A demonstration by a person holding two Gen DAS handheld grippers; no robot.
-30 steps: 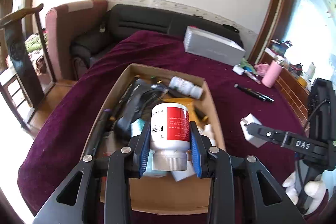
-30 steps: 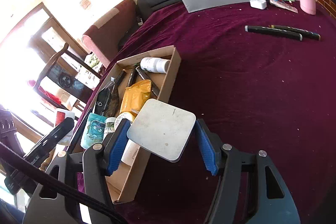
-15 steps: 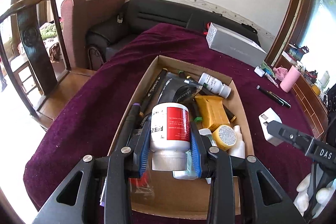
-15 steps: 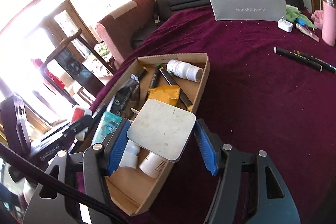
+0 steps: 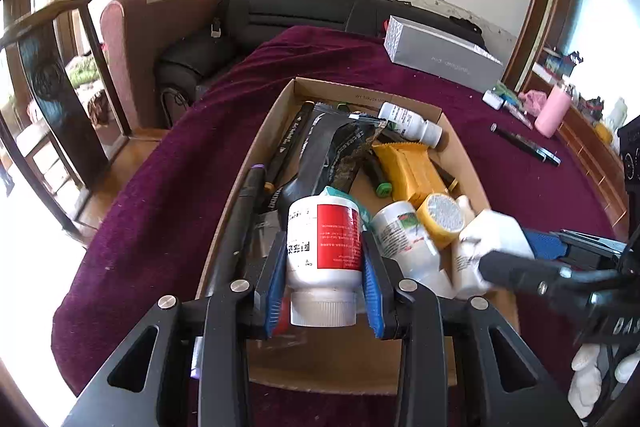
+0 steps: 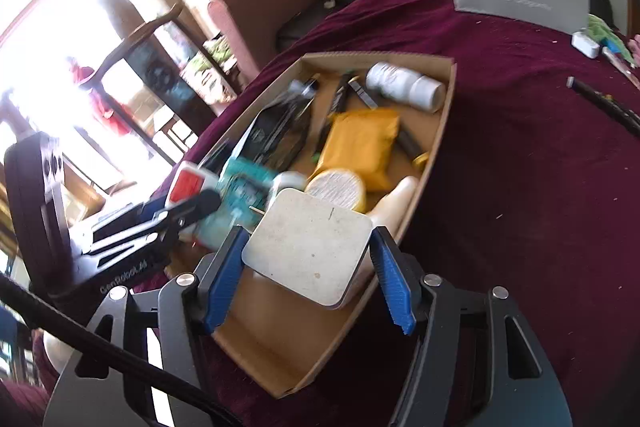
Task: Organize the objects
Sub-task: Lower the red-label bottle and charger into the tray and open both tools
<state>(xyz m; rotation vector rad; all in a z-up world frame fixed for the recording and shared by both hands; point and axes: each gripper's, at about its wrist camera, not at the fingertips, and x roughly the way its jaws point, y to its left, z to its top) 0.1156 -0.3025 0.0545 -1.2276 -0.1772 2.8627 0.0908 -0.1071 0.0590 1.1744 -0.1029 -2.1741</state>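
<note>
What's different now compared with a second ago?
The right claw, carrying the white square block, has swung from beside the cardboard box to over it. The left claw keeps gripping the red-labelled bottle above the box. Nothing was released.

White square block [image 6: 308,251] clamped in the right gripper [image 6: 306,275] jaws above the cluttered cardboard box [image 6: 434,147] on maroon cloth [image 6: 520,187].

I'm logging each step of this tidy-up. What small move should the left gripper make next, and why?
Probably lower the red-and-white bottle into the bare cardboard at the near end of the box, then open. The left gripper holds it over the box, and the far end is crowded.
</note>
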